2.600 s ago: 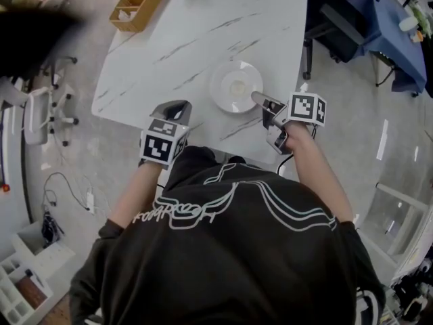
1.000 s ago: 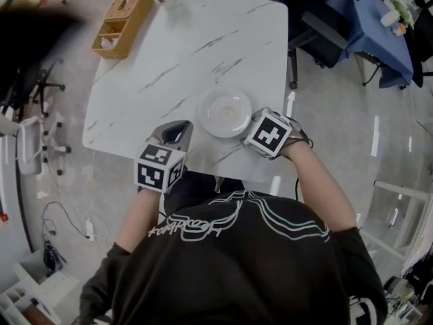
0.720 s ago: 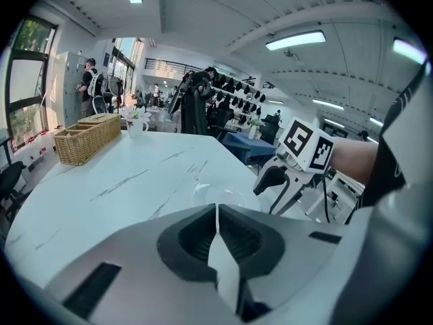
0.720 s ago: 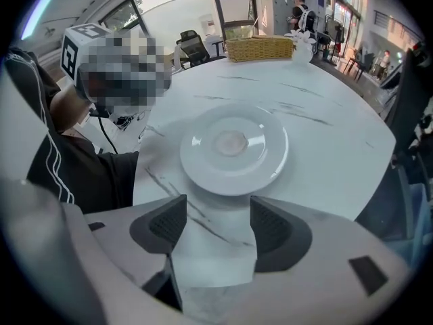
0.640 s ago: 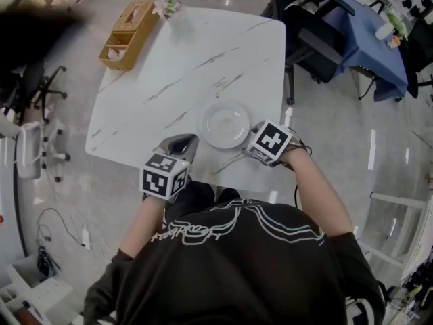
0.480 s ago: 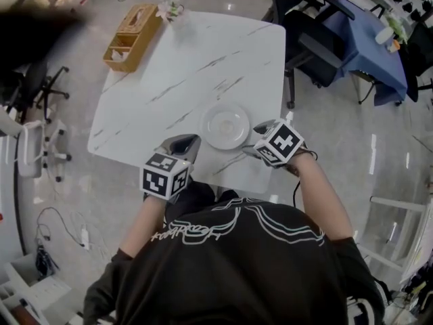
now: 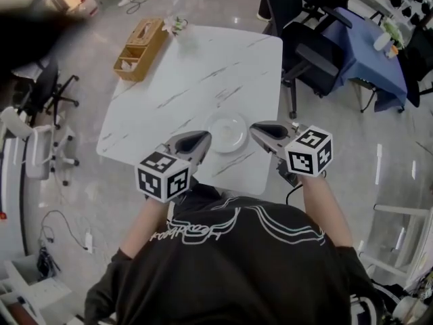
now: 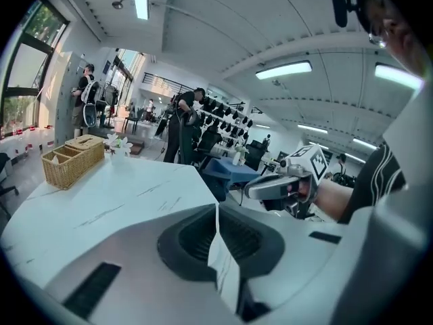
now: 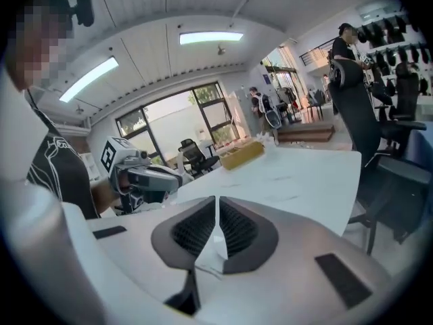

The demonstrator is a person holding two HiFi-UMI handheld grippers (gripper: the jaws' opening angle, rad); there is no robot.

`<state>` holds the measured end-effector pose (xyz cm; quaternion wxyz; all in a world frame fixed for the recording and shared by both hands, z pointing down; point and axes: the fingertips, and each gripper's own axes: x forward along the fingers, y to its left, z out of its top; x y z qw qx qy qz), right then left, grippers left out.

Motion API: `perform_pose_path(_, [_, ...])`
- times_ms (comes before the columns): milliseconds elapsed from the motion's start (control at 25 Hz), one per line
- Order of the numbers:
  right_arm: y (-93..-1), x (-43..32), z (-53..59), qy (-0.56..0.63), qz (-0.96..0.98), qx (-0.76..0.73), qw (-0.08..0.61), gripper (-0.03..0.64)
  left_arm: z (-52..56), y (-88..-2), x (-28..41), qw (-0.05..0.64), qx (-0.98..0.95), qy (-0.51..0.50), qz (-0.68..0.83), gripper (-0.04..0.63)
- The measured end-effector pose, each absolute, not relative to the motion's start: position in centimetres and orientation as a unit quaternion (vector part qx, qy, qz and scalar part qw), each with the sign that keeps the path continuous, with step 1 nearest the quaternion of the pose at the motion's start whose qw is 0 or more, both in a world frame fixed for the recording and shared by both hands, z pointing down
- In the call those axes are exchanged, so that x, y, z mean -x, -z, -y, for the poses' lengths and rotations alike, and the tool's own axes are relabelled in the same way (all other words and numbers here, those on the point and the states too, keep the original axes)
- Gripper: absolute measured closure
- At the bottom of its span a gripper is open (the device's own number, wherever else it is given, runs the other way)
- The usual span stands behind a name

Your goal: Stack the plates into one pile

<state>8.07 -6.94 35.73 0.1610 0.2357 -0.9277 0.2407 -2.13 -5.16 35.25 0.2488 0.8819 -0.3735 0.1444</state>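
We see plates point(image 7: 226, 131) at worktop point(image 7: 196, 66) 6 o'clock edge. Left gripper point(image 7: 201, 137) at their 9 o'clock, fingers clenched, empty. Right gripper point(image 7: 257, 128) at 3 o'clock, fingers just closed, empty. Shirt point(image 7: 230, 249) lettering unreadable.

No legible text. White script on person's dark shirt point(image 7: 237, 269): unreadable. Marker cubes point(image 7: 162, 176) on left gripper point(image 7: 204, 136) and right gripper point(image 7: 256, 128): square coded patterns only.
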Motion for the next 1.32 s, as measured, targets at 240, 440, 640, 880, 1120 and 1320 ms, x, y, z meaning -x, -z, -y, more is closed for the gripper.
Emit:
perform_pose_path(240, [-29.8, -8.5, 4.8, -0.184, 0.955, -0.219, 0.077, 0.589, 3.8, -31.0, 0.8, 0.205, -0.898, -0.123, 0.368, 0.563])
perform_pose_path(440, [-28.0, -9.5, 5.0, -0.163, 0.959, -0.225, 0.052, 0.591, 3.8, -28.9, -0.3, 0.193, -0.905, -0.1, 0.366, 0.563])
perform_pose_path(640, [-28.2, -9.6, 4.7, -0.152, 0.961, -0.221, 0.062, 0.591, 3.4, -28.6, -1.2, 0.185, -0.907, -0.103, 0.365, 0.563])
perform_pose_path(880, [-29.5, -9.9, 5.1, -0.15, 0.959, -0.229, 0.078, 0.591, 4.0, -29.2, -1.5, 0.19, -0.905, -0.105, 0.366, 0.563])
perform_pose_path(1120, [-29.5, -10.2, 5.3, -0.158, 0.957, -0.233, 0.074, 0.591, 4.1, -29.8, -1.8, 0.188, -0.904, -0.116, 0.365, 0.563])
perform_pose_path(1320, [-29.3, -10.2, 5.0, -0.162, 0.954, -0.242, 0.077, 0.591, 3.6, -29.8, -1.3, 0.19, -0.903, -0.118, 0.366, 0.563])
